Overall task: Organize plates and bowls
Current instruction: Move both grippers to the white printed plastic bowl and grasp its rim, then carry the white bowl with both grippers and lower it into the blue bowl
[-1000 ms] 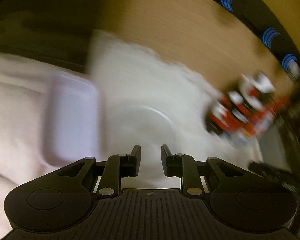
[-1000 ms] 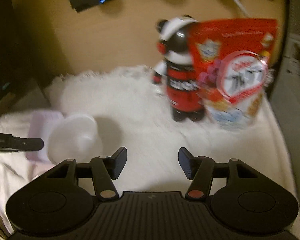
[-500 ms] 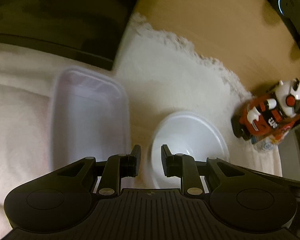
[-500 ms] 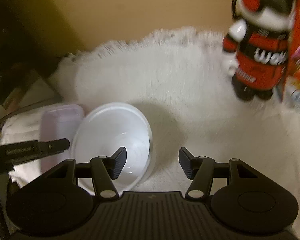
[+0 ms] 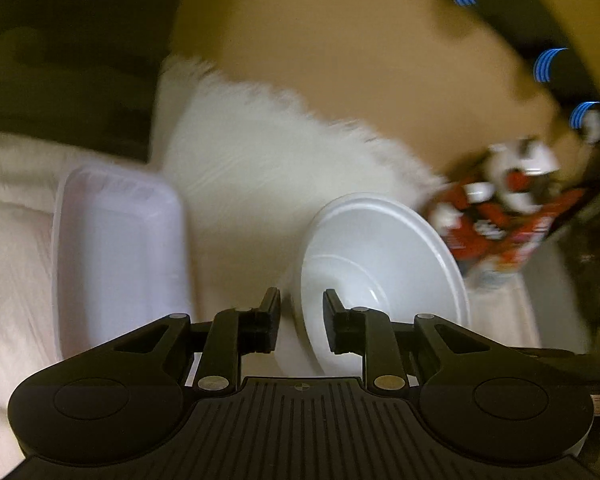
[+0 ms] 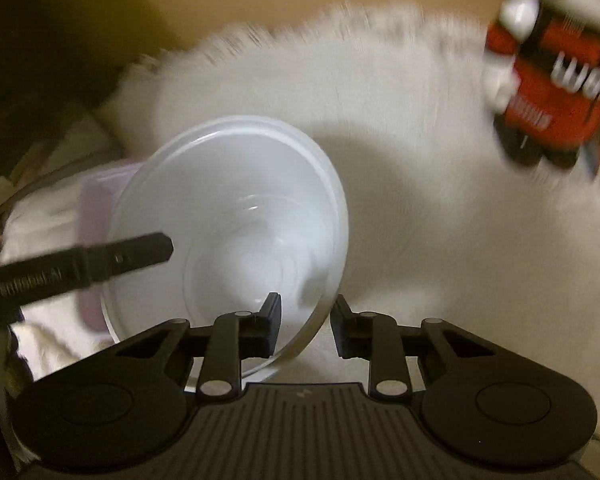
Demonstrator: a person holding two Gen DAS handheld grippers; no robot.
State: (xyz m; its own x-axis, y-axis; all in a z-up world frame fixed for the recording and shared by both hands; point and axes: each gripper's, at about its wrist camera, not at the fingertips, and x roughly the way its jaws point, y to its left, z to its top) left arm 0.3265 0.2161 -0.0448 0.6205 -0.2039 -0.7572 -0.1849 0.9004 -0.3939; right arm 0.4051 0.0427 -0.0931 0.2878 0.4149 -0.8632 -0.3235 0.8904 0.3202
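Note:
A white bowl (image 5: 380, 248) rests tilted on a white fluffy mat (image 5: 260, 160). In the right wrist view my right gripper (image 6: 306, 320) is shut on the near right rim of the bowl (image 6: 228, 216), one finger inside and one outside. My left gripper (image 5: 301, 316) stands narrowly open, with the bowl's left rim in the gap between its fingers, which do not press on it. One of its fingers (image 6: 140, 252) shows over the bowl's left side in the right wrist view. A pale lavender rectangular tray (image 5: 116, 256) lies to the left of the bowl.
A red, black and white toy figure (image 5: 500, 200) with a red snack bag stands at the mat's far right (image 6: 552, 92). The tan wooden surface (image 5: 340, 60) lies beyond the mat. A dark object borders the upper left, and pale cloth lies under the tray.
My right gripper came down and left to the bowl and its jaws closed over the near rim. The left gripper swung about and now has the bowl's left rim in its unchanged narrow gap.

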